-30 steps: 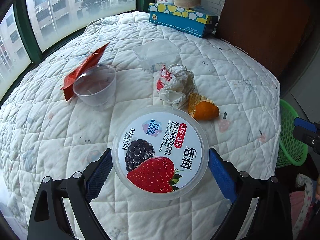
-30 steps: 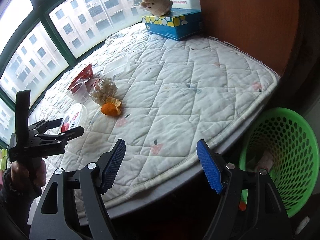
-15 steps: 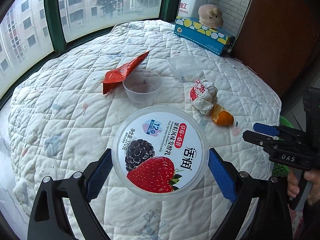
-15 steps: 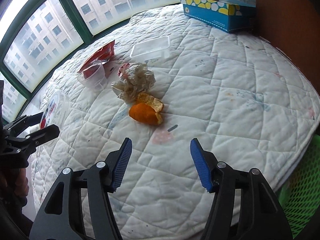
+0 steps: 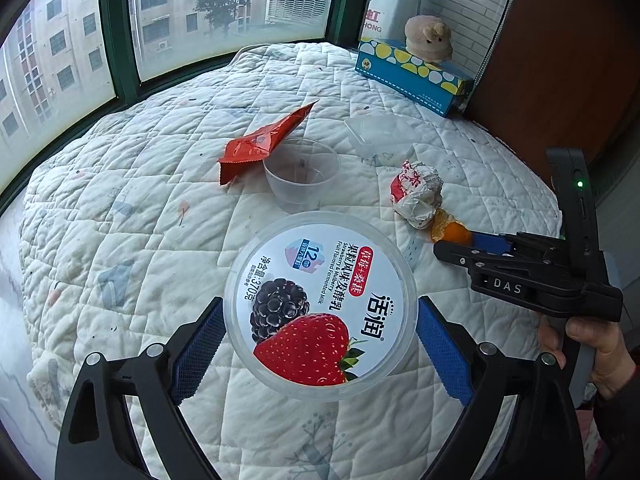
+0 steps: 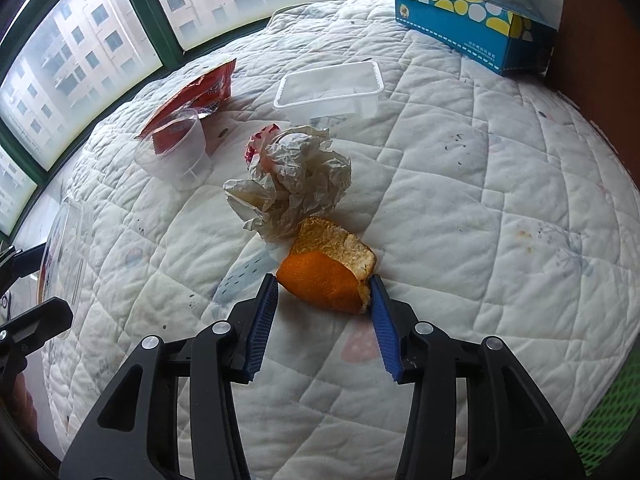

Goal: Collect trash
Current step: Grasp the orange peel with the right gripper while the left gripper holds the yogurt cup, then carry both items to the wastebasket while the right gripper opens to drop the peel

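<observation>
My left gripper is shut on a round yogurt tub with a strawberry label and holds it above the quilted table. My right gripper has its blue pads on either side of an orange peel that lies on the quilt; the right pad touches it, the left pad is a little off it. The right gripper also shows in the left wrist view at the peel. A crumpled paper wrapper lies just behind the peel.
A clear plastic cup, a red snack packet and a clear plastic tray lie further back. A blue tissue box with a plush toy stands at the far edge. A green basket is below the table's right edge.
My right gripper has moved forward over the table to the orange peel and narrowed around it. My left gripper has lifted and pulled back with the yogurt tub.
</observation>
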Available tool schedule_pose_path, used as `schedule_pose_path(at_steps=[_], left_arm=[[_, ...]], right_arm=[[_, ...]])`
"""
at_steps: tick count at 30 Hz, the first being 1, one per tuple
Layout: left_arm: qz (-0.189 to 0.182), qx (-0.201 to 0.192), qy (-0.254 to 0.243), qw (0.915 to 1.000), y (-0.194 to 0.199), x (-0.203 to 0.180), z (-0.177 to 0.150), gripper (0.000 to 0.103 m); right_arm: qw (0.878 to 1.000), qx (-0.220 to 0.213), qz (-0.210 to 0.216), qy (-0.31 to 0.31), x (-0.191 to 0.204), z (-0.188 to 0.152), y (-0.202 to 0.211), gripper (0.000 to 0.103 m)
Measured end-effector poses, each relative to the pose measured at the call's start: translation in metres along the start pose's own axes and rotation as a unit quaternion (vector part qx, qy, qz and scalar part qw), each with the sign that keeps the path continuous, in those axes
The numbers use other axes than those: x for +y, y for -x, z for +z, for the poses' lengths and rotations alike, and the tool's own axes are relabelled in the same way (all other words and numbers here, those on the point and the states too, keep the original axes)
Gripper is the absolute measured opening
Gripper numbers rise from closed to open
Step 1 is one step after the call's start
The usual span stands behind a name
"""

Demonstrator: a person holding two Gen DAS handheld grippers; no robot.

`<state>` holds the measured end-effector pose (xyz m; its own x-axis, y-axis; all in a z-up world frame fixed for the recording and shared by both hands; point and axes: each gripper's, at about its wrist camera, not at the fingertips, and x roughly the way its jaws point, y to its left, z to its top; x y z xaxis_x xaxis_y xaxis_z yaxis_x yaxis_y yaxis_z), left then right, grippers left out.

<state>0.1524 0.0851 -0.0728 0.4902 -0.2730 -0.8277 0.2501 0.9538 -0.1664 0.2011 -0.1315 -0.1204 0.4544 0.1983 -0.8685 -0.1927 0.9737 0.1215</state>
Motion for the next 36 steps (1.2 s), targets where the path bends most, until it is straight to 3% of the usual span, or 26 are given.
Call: schedule_pose_path(at_steps=[15,27,36], left_arm=[[-0.009,0.002,-0.009,0.9999,0.002,-0.02,-0.003,0.089],[-0.03,0.002,-0.051,0.9983,0.003,-0.072,-0.003,0.09],[-0.055,0.004,-0.093,0.9941,0.001,-0.128,-0.003,0.089]], right_arm=[[0.999,-0.025,0.008,-0.022,-0.009,-0.022,0.037,0.037],[0.997,-0.055,-0.005,-0.052,-0.038,-0.053,0.087,0.037],[0.992,-0.074,-0.039,-0.099,-0.087,-0.088,0.124,0.037]])
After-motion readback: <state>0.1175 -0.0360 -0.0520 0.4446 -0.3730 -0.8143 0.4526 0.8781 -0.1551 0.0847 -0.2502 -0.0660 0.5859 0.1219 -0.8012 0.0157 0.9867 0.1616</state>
